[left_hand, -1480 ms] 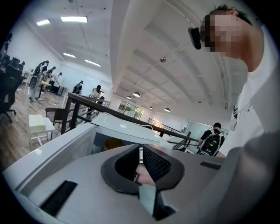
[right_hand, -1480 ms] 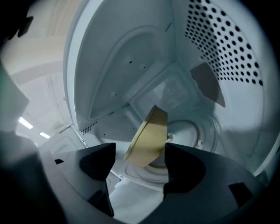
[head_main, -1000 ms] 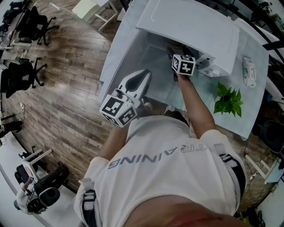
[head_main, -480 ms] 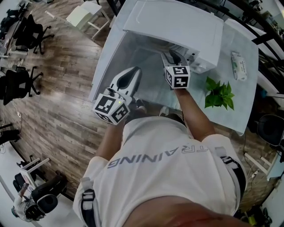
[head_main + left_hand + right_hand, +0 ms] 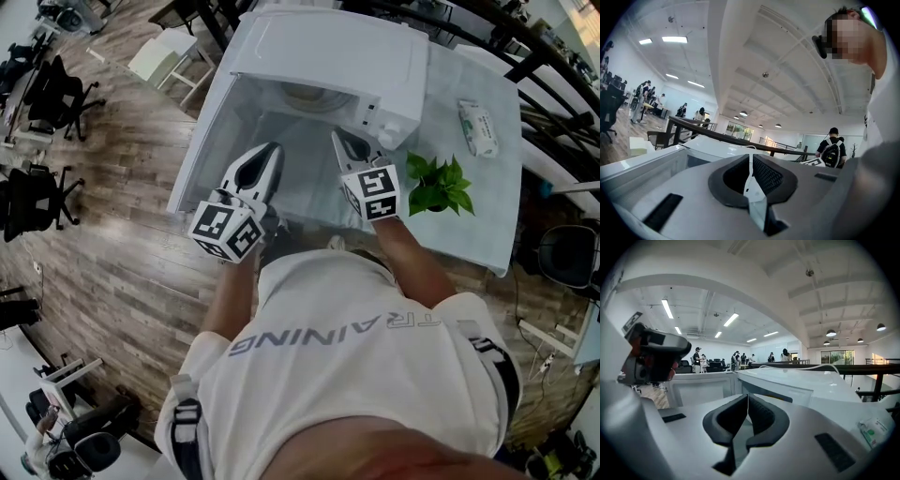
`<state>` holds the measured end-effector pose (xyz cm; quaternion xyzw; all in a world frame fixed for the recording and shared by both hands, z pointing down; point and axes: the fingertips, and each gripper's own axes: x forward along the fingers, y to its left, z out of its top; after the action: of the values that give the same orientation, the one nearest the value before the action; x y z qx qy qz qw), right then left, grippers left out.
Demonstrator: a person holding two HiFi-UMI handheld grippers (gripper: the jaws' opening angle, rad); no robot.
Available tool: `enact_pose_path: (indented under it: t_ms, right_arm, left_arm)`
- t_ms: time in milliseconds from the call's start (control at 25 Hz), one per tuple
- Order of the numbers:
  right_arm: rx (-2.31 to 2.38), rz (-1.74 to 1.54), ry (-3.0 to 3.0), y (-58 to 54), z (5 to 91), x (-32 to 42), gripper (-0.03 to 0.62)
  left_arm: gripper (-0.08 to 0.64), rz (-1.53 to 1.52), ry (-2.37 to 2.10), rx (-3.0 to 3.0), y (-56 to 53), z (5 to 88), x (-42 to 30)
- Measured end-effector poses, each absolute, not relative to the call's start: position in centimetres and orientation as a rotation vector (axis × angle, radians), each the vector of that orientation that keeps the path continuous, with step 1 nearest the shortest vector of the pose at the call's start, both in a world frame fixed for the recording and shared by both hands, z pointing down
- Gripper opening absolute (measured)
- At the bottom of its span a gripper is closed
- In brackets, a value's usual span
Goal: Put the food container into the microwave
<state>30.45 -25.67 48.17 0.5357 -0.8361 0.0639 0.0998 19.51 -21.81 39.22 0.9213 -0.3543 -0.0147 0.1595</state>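
Observation:
The white microwave (image 5: 337, 47) stands at the table's far side with its door (image 5: 202, 141) swung open to the left. A pale round shape (image 5: 314, 94) lies inside the cavity; I cannot tell whether it is the food container or the turntable. My left gripper (image 5: 267, 150) hangs in front of the open door, shut and empty. Just before the cavity's mouth my right gripper (image 5: 336, 136) is also shut, holding nothing. The right gripper view shows its closed jaws (image 5: 747, 401), the microwave (image 5: 787, 380) and door (image 5: 698, 387). The left gripper (image 5: 750, 161) points upward.
A green potted plant (image 5: 436, 183) stands right of the microwave, close to my right gripper. A wrapped tissue pack (image 5: 476, 127) lies further right on the white table (image 5: 487, 216). Wooden floor and office chairs (image 5: 42, 84) lie to the left. People stand in the background.
My right gripper has drawn back out of the microwave cavity toward me. The left gripper also pulled back a little. Both stay shut.

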Motion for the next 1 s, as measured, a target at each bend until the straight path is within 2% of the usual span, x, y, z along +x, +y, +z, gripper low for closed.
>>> enact_pose_path:
  t_ms: [440,1000]
  right_arm:
    - [1.678,-0.078,-2.631,-19.2,35.9,33.6,0.023]
    - [1.700,-0.047,-2.634,-17.8,35.8,34.2,0.023]
  left_arm:
    - [0.051,-0.036,-1.022,2.705,-20.2,38.0,21.5]
    - [0.051,-0.017,-1.044,2.739,-18.5,37.7,21.2]
